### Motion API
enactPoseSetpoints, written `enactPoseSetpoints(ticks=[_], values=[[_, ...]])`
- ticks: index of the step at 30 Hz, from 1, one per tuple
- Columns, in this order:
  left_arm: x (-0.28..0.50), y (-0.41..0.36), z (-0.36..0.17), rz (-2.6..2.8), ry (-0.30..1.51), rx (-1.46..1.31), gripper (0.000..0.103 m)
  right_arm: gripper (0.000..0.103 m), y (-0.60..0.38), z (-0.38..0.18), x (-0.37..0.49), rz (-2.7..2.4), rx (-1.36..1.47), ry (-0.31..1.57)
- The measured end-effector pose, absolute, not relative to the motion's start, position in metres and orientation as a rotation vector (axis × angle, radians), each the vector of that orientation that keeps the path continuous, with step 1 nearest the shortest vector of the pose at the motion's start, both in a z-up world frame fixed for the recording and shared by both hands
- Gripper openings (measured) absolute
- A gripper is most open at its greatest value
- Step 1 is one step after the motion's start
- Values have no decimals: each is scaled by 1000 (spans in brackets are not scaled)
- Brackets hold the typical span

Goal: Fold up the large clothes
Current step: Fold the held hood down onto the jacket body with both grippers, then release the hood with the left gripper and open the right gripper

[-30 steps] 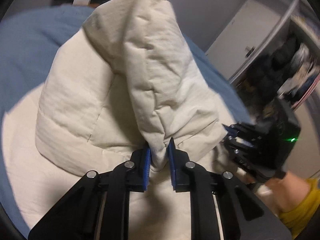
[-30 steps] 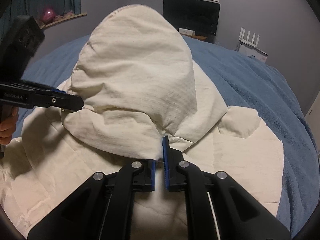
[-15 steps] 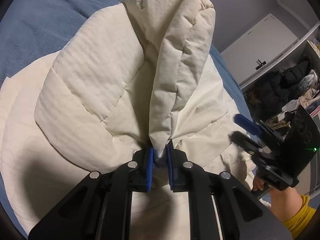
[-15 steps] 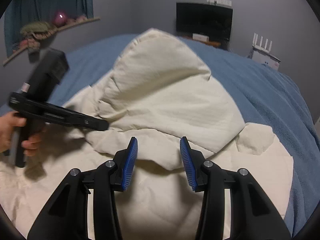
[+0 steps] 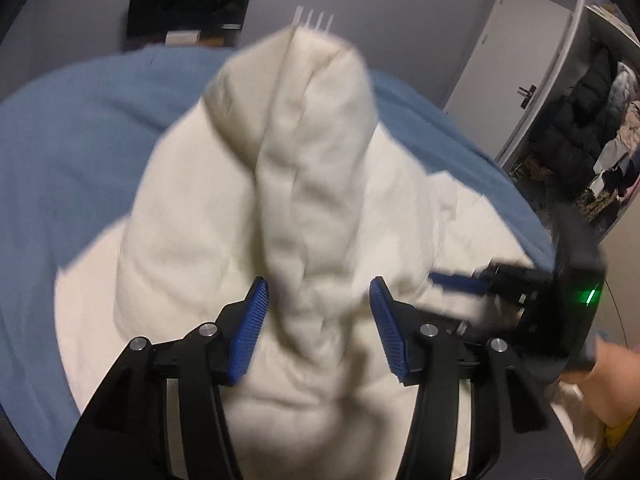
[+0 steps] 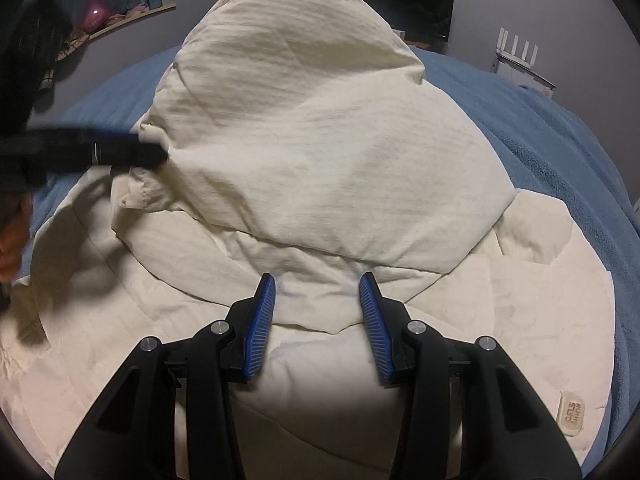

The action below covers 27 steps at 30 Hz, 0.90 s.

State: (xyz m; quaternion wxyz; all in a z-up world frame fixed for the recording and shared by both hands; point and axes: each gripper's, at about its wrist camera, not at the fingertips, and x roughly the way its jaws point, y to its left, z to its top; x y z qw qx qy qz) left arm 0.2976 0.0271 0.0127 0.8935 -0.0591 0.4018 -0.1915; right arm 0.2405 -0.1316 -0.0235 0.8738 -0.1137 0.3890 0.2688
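Observation:
A large cream quilted garment [image 6: 320, 152] lies on a blue bed [image 6: 560, 140], its upper part folded over toward me. In the left wrist view the same garment [image 5: 312, 184] shows as a raised fold running between the jaws, blurred. My left gripper [image 5: 318, 320] is open, blue pads either side of that fold and not pinching it. My right gripper [image 6: 318, 320] is open over the garment's folded edge. The right gripper also shows at the right of the left wrist view [image 5: 460, 282]. The left gripper's black fingers [image 6: 120, 152] reach the garment's left edge in the right wrist view.
A dark screen [image 6: 396, 0] and a white router [image 6: 516, 48] stand by the far wall. A shelf with a pink ball [image 6: 94, 16] is at left. A door [image 5: 516, 60] and an open wardrobe of clothes [image 5: 592, 132] are at right. A label patch [image 6: 572, 414] sits on the garment's near right.
Both grippers have let go of the garment: the right opened first, the left has now opened too. The folded part has dropped onto the rest of the garment.

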Motion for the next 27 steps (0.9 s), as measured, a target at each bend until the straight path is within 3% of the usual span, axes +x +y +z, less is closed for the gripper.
enactPoseSetpoints(ticks=[9, 11, 12, 27], values=[[374, 24, 61, -339, 775, -140, 50, 41, -134, -27, 241, 565, -231, 806], [387, 36, 60, -357, 800, -163, 34, 41, -136, -28, 241, 567, -226, 805], [396, 37, 56, -356, 833, -170, 15, 41, -137, -28, 241, 569, -224, 805], [431, 86, -27, -234, 973, -259, 17, 41, -138, -38, 240, 581, -254, 799]])
